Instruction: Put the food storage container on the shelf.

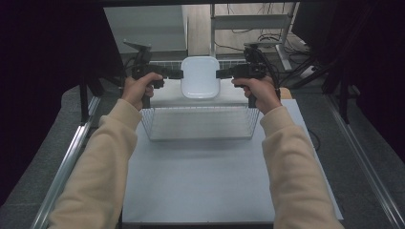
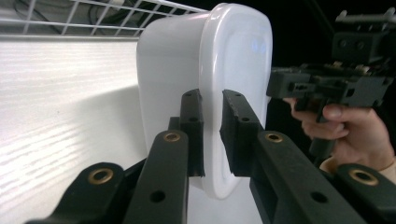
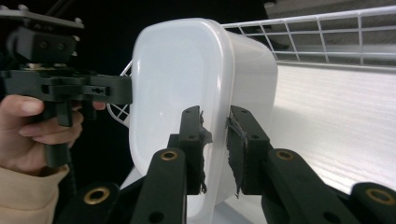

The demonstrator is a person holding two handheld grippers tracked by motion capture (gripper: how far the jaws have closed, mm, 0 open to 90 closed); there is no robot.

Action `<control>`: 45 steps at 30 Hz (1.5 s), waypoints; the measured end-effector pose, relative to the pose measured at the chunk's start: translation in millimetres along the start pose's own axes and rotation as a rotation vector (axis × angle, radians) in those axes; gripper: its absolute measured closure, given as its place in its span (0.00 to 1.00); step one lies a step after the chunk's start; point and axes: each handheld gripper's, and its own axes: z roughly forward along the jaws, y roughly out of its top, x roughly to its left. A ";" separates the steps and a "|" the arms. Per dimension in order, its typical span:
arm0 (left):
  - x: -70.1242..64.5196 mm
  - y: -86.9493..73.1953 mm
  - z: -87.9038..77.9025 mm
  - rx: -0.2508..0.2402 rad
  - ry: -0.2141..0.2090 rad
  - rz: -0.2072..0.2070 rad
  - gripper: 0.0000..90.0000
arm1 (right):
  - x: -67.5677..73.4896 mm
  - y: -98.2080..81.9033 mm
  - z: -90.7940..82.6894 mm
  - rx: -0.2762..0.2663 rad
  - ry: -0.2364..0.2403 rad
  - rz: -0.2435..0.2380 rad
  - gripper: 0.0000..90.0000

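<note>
A white plastic container [image 1: 199, 78] hangs in the air behind the wire basket [image 1: 149, 125], its opening turned up toward the high camera. My left gripper [image 1: 180, 74] comes in level from the left, shut on the container's left rim [image 2: 233, 56]. Its jaws [image 2: 211, 100] pinch the rim from both sides. My right gripper [image 1: 218, 74] mirrors it from the right, its two pads [image 3: 215, 116] clamped on the opposite rim of the container [image 3: 177, 70]. Each gripper view also shows the other gripper beyond the container, the right gripper [image 2: 322, 84] and the left gripper [image 3: 70, 88].
The empty white wire basket stands on the white table mat [image 1: 200, 181], just in front of the held container; its grid [image 3: 327, 32] shows behind the container. Metal rails [image 1: 67, 162] run along both table sides. A rack, cables and dark curtains lie behind.
</note>
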 end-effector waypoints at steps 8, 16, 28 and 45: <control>23.2 5.7 11.2 -0.019 -0.034 -0.117 0.83 | -22.3 5.7 17.8 0.027 0.041 0.142 0.75; 31.7 5.3 16.3 -0.028 -0.043 -0.142 0.79 | -33.6 5.1 24.6 0.034 0.069 0.198 0.72; -8.2 -15.3 -6.0 -0.102 0.084 0.089 0.35 | -7.6 -5.9 -0.6 -0.122 0.002 0.003 0.35; -11.6 -164.9 -45.1 -0.101 0.238 0.339 0.31 | 1.7 -140.7 -59.2 -0.112 -0.095 -0.344 0.32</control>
